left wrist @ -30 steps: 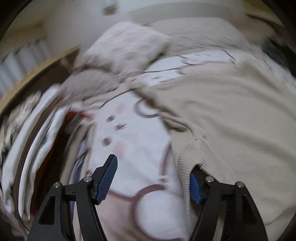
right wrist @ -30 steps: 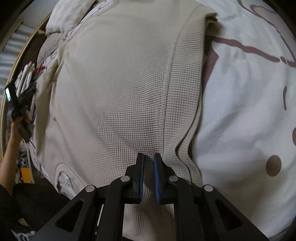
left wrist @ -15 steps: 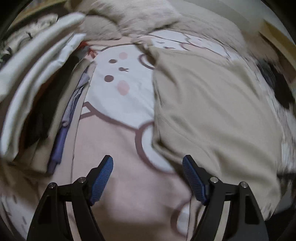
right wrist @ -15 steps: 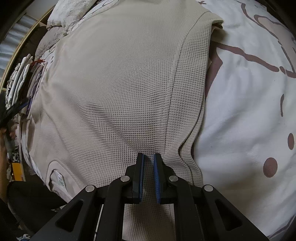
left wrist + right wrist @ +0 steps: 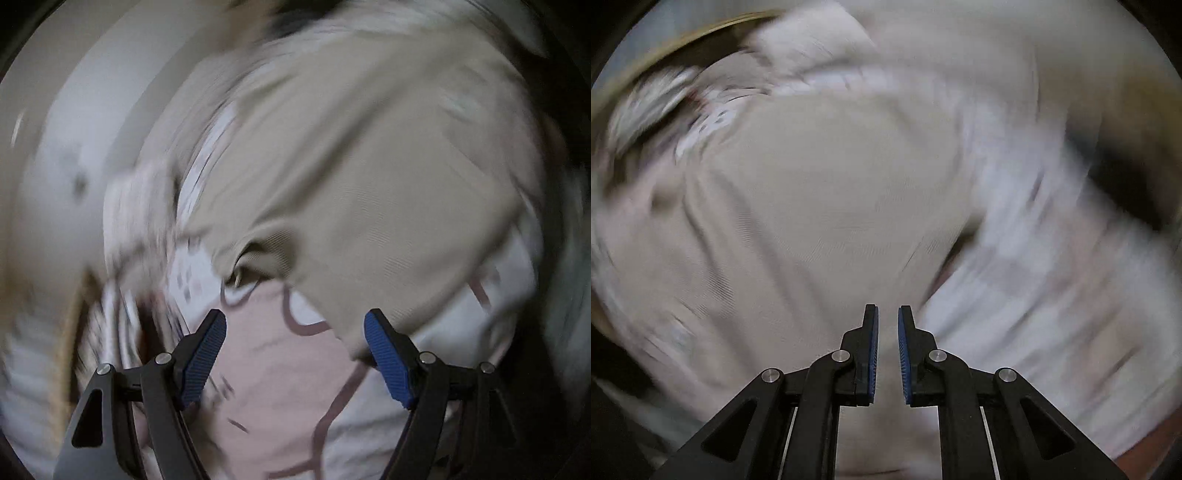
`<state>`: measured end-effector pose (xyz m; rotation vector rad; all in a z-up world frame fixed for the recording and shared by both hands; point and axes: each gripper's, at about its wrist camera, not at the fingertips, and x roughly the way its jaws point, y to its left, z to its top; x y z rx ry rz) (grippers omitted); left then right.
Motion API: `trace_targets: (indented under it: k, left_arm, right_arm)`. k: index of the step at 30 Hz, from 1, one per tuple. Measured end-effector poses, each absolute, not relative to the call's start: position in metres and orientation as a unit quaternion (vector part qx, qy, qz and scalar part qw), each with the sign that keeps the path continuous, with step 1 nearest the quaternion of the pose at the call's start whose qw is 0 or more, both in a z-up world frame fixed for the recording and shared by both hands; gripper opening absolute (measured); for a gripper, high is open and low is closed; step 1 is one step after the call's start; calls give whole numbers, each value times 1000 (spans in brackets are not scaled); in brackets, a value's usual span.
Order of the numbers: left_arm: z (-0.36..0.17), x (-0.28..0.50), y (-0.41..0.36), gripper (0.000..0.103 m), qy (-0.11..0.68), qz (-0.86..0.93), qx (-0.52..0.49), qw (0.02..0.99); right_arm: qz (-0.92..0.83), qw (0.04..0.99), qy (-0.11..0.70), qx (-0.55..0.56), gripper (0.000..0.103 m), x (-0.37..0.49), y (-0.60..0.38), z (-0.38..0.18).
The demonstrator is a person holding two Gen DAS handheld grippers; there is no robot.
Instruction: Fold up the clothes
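Over on the left wrist view, everything is smeared with blur, but the left gripper (image 5: 293, 354) shows plainly: black arms, blue ribbed pads (image 5: 201, 363), jaws spread wide with nothing between them. Below it lies the white and pink bedsheet with brown curved lines (image 5: 280, 398), bare cloth right under the gap. Just up and right of that gap sits the beige waffle-knit garment (image 5: 369, 192), spread across the bed, one rumpled edge curling into a dark fold near the middle of the view. Its lower corner comes down just beside the right-hand pad; whether it touches is hard to tell. At far left, streaks of white and dark fabric, too blurred to name.

Across to the right wrist view, and the same beige garment (image 5: 827, 206) fills the centre and left. The right gripper (image 5: 887, 350) has its jaws drawn near together, a slim gap between the blue pads, garment cloth showing in that gap; whether they pinch it, I cannot tell. To the right, the pale bedsheet (image 5: 1052, 295) runs off in blur.
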<state>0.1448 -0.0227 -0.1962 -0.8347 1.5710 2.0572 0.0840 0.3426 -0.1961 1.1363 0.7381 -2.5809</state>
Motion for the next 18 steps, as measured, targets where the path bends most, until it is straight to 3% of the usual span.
trace_targets:
  k: [3, 6, 7, 9, 15, 16, 18]
  left_arm:
    - [-217, 174, -14, 77, 645, 682, -251, 236]
    - [-240, 186, -14, 77, 682, 650, -220, 253]
    - [-246, 188, -14, 77, 689, 645, -209, 255]
    - [-256, 190, -13, 80, 698, 641, -191, 255]
    - [-260, 182, 2, 77, 693, 659, -169, 240]
    - [-258, 179, 4, 70, 689, 664, -171, 238]
    - [-254, 172, 11, 4, 679, 675, -183, 223]
  right_arm:
    - [-832, 160, 451, 280, 10, 145, 312, -203]
    - [-759, 222, 552, 265, 14, 192, 302, -229]
    - [-735, 236, 578, 264, 20, 203, 299, -239]
    - [-694, 257, 620, 260, 64, 222, 295, -258]
    - [-629, 261, 689, 249, 65, 239, 297, -309]
    - [-624, 257, 693, 252, 65, 237, 295, -314]
    - [-624, 253, 694, 256, 61, 231, 290, -317]
